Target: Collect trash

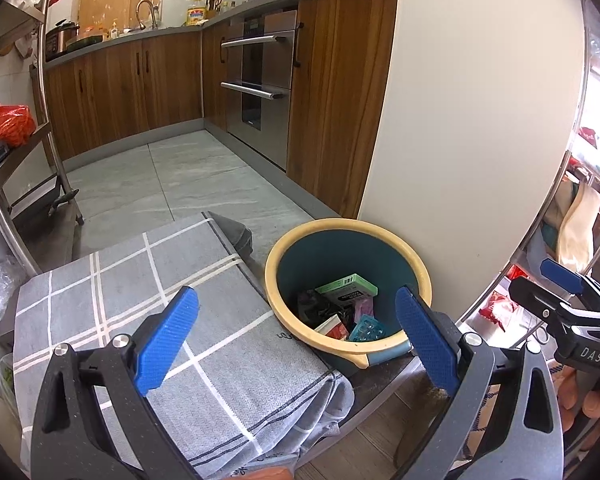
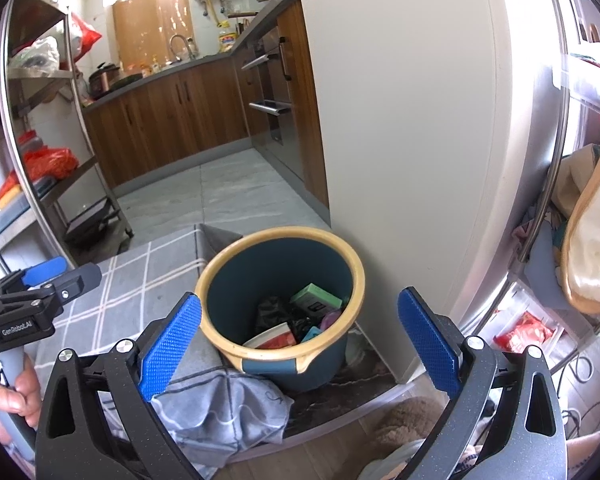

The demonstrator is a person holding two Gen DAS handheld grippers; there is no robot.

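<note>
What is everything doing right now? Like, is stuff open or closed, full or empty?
Left gripper: open, holding nothing.
Right gripper: open, holding nothing.
Trash bin: upright, no lid, trash in the bottom, far from full.
Green box: lying inside the bin on the other trash.
Grey checked mat: flat on the floor, near corner rumpled.
Oven doors: shut.
Cabinet doors: shut.

My blue pads (image 1: 166, 338) frame a teal bin (image 2: 300, 368) with a yellow rim (image 2: 284, 236) beside a grey, white-checked cloth (image 1: 140, 280).
</note>
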